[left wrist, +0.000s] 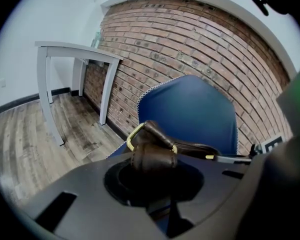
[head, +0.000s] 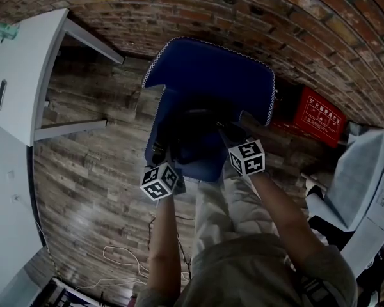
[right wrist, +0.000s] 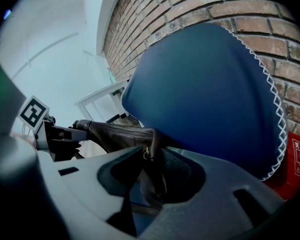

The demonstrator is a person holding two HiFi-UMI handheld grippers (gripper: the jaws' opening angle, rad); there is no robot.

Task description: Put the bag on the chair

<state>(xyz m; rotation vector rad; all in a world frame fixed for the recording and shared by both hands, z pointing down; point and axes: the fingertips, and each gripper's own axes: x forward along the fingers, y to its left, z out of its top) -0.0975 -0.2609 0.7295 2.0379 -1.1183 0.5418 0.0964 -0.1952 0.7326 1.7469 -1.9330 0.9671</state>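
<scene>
A blue chair [head: 208,85] with white stitching stands against the brick wall, straight ahead of me. A dark brown leather bag [head: 191,132] hangs low over its seat; whether it rests on the seat I cannot tell. My left gripper [head: 167,153] and right gripper [head: 226,134] are at the bag's two sides. In the left gripper view the rolled strap with a gold ring [left wrist: 151,149] sits in the left gripper [left wrist: 152,168]. In the right gripper view the strap [right wrist: 122,133] runs taut from the other gripper [right wrist: 50,134] into the right gripper [right wrist: 152,176]. The pads are hidden.
A white table [head: 22,75] stands at the left, its legs [left wrist: 47,99] on the wood floor. A red box [head: 318,117] sits by the wall, right of the chair. White furniture [head: 361,171] is at the far right. Loose cables [head: 125,261] lie near my feet.
</scene>
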